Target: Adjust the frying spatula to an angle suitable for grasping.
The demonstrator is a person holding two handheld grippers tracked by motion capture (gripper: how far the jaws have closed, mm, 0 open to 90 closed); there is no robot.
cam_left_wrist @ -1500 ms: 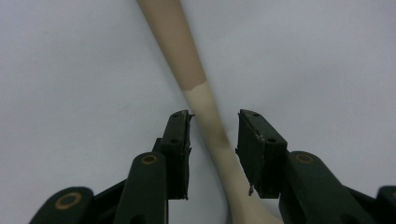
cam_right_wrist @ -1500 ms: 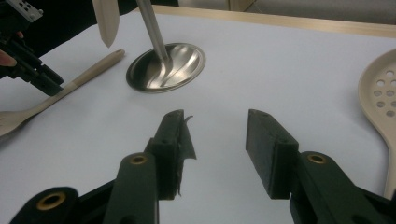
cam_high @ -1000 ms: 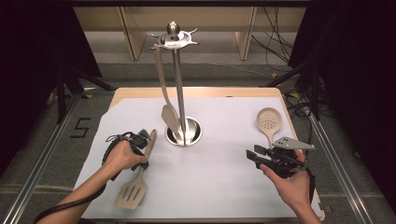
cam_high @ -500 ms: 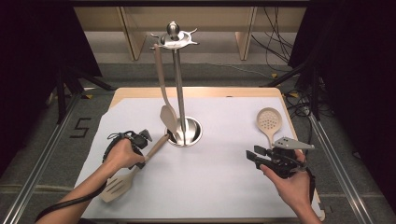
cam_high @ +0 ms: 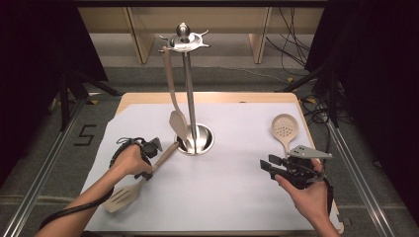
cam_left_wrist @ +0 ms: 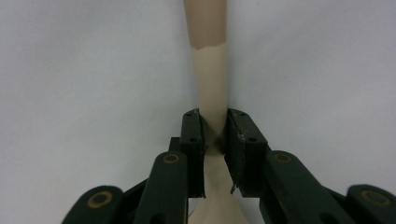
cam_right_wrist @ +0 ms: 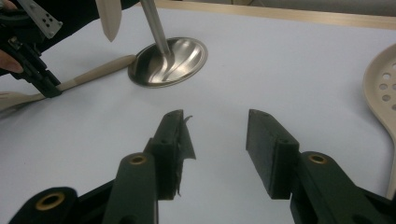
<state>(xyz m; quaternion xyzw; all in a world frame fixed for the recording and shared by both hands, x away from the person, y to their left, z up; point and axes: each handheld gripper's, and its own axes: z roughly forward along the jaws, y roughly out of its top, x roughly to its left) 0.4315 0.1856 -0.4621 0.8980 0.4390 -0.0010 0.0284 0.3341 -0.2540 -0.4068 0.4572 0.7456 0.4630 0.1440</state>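
A beige slotted spatula [cam_high: 122, 194] lies slanted on the white sheet, its handle end close to the stand's base. My left gripper [cam_high: 148, 171] is shut on its handle; the jaws have just been closing on it. In the left gripper view the handle [cam_left_wrist: 210, 70] runs up between the pads of that gripper [cam_left_wrist: 215, 119]. My right gripper [cam_high: 268, 166] hovers open over the sheet at the right, nothing between its jaws [cam_right_wrist: 215, 122]. A round perforated skimmer [cam_high: 285, 128] lies flat just beyond it, its bowl at the right edge of the right gripper view [cam_right_wrist: 384, 86].
A steel utensil stand [cam_high: 189, 94] rises from a round base [cam_high: 204, 140] mid-table, with hooks on top. One beige turner [cam_high: 174, 98] hangs from it, its blade low beside the pole. The white sheet [cam_high: 232, 197] covers most of the wooden table.
The left gripper's jaws have closed on the spatula's handle. The spatula has swung, its handle end now nearer the stand's base. The right hand has kept still.
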